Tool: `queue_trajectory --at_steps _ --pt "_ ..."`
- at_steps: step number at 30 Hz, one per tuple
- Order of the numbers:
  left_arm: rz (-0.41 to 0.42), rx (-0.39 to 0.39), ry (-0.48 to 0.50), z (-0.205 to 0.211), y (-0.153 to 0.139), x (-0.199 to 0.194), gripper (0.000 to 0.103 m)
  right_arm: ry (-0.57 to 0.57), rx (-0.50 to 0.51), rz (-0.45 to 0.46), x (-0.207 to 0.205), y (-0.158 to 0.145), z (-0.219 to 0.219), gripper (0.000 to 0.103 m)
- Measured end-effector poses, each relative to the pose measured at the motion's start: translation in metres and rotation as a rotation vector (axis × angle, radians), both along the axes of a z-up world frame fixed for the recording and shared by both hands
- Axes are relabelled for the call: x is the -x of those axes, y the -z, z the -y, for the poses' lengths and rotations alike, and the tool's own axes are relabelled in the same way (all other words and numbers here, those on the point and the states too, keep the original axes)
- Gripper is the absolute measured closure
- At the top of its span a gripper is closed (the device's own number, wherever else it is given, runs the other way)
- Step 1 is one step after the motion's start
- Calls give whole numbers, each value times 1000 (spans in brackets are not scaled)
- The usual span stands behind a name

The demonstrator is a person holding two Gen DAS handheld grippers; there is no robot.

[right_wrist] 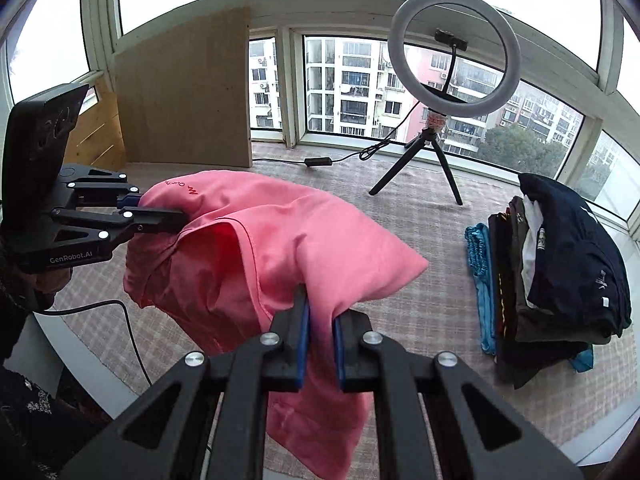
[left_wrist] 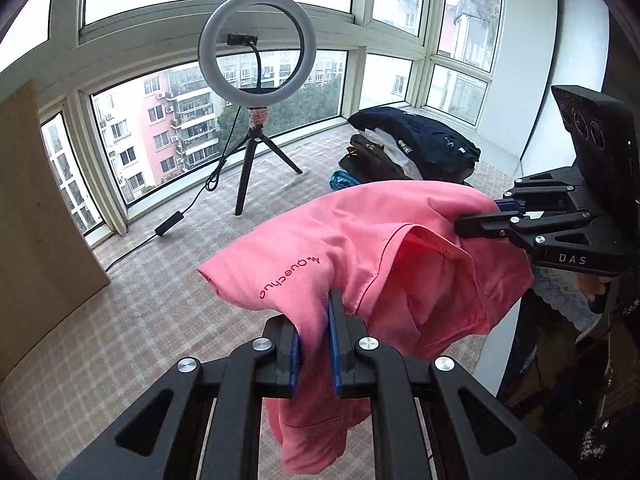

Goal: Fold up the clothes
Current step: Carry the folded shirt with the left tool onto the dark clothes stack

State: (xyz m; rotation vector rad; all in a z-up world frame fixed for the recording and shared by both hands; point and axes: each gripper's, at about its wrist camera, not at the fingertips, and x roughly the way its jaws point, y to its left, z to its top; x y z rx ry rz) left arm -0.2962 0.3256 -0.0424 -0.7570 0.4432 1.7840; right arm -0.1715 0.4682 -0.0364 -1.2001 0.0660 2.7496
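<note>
Pink shirt (left_wrist: pixel 360 248) held up off the checked cloth (left_wrist: pixel 140 320).
Left gripper (left_wrist: pixel 314 344) and right gripper (right_wrist: pixel 322 344) each pinch 1 edge of it.

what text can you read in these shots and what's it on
"Quechua", dark red print on the pink cotton shirt, upside down in the left wrist view.
"DAS" on the black right gripper.
"GenRobot.AI" on the black left gripper.
Neck tag inside the shirt and labels on the folded dark clothes pile: too small to read.
</note>
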Motion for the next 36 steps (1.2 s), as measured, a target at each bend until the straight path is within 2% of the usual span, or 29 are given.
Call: queue_trajectory --at_steps 7,10,15,18,19,21,22,23,24,25,27,29,31,32,34,36 --pt "-111 -85 148 -126 -57 -60 93 140 -112 -81 -62 -49 -108 93" --pt "-141 -116 176 -188 -76 -79 93 160 -173 -110 -88 -76 -163 93" --pt "-196 -137 176 -287 -97 -90 93 149 -218 -118 -96 -109 -265 93" --pt "-198 -114 161 -338 -90 -78 92 102 -156 -70 -79 -98 -324 93" --pt "-163 -88 177 -356 -78 -70 88 86 -135 -53 -74 -94 -344 93" --pt "-79 34 145 -377 -38 -50 78 61 -91 -11 -63 -83 -383 91" --pt "-37 99 123 -387 -16 -40 79 93 -57 71 -56 -58 -403 90" --pt "5 164 101 -397 5 -30 85 125 -24 152 -49 -32 -424 90" --pt "47 229 78 -407 26 -20 85 156 10 234 -42 -7 -444 90" --pt "72 232 66 -401 32 -14 85 181 48 299 -38 15 -463 90" --pt "67 192 45 -382 22 -4 81 127 188 213 -60 15 -480 89" --pt "37 156 15 -372 5 7 78 66 292 98 -76 2 -495 79" --pt "36 121 4 -379 -9 22 76 85 315 15 -73 -6 -515 70" --pt "34 112 -19 -386 -13 30 74 99 325 -16 -67 -7 -525 70" --pt "31 114 -20 -405 -16 40 73 129 363 -11 -40 4 -543 70" --pt "47 134 7 -424 -11 48 70 140 355 17 -14 16 -552 70"
